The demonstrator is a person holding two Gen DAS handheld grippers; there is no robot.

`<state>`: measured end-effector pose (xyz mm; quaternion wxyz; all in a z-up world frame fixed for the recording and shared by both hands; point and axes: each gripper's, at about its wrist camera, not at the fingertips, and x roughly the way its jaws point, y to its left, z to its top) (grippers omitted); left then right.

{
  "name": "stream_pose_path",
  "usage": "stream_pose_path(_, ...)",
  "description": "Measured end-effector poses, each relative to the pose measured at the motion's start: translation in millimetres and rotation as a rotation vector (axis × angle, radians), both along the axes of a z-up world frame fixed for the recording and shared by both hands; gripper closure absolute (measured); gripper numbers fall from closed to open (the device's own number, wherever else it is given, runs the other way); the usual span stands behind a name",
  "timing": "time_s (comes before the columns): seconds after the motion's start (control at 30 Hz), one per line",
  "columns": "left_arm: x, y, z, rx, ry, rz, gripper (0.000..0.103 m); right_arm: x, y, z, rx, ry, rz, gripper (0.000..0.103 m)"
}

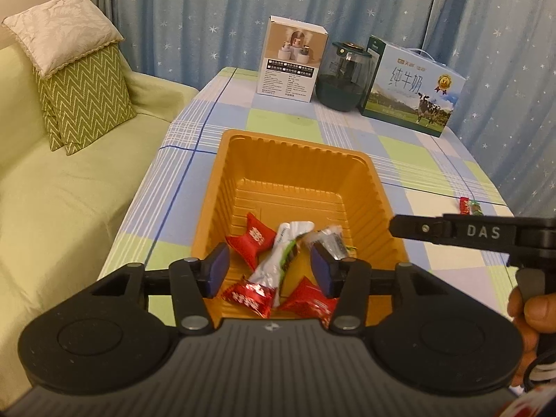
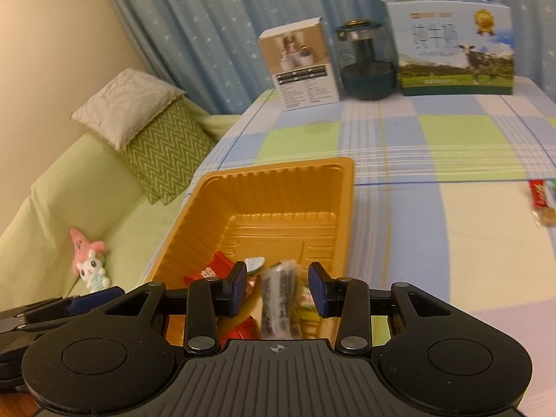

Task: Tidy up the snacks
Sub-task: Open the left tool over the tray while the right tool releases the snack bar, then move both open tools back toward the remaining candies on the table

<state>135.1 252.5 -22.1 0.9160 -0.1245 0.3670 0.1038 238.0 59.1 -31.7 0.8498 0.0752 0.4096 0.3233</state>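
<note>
— In the tray (image 1: 239, 173), how many snacks?
— Three red candies (image 1: 251, 235), one white pack (image 1: 278, 257) and one dark pack (image 2: 278, 299). Two more snacks (image 1: 469, 205) lie far off on the checked cloth (image 1: 347, 128).
— And the room?
— Blue star curtains (image 1: 194, 17), a green sofa (image 1: 69, 187).
— Which way does the white pack point?
— Longways, away from us.
— The tongs?
— The left tongs (image 1: 270, 271) and right tongs (image 2: 278, 286) both hang wide apart over the tray, holding nothing.
</note>
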Motion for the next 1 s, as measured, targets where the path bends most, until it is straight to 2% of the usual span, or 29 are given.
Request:
stream_pose_path(0.07,-6.5,-7.4,3.5,-0.004,-0.006,0.004,0.052,-9.1,-10.9,2.9,-0.006,-0.003,-0.017,0.061)
stream_pose_path(0.13,-12.8,-15.9,7.9,0.0,-0.01,0.011,0.045,-20.7,-22.1,6.8,-0.019,-0.021,-0.029,0.055)
stream_pose_path(0.2,-20.0,-25.9,12.7,0.013,-0.016,0.009,0.041,-33.4,-33.0,10.0,-0.043,-0.05,-0.047,0.041)
stream_pose_path(0.23,-23.7,-30.8,14.9,0.018,-0.017,0.012,0.039,-39.3,-38.6,11.2,-0.052,-0.059,-0.049,0.04)
stream_pose_path(0.63,-64.5,-86.0,28.7,-0.026,-0.058,-0.009,0.019,-95.1,-112.7,18.8,-0.097,-0.07,-0.143,0.033)
stream_pose_path(1.0,-75.1,-126.1,27.6,-0.037,-0.073,-0.058,0.016,-116.6,-182.9,22.6,-0.113,-0.078,-0.273,0.031)
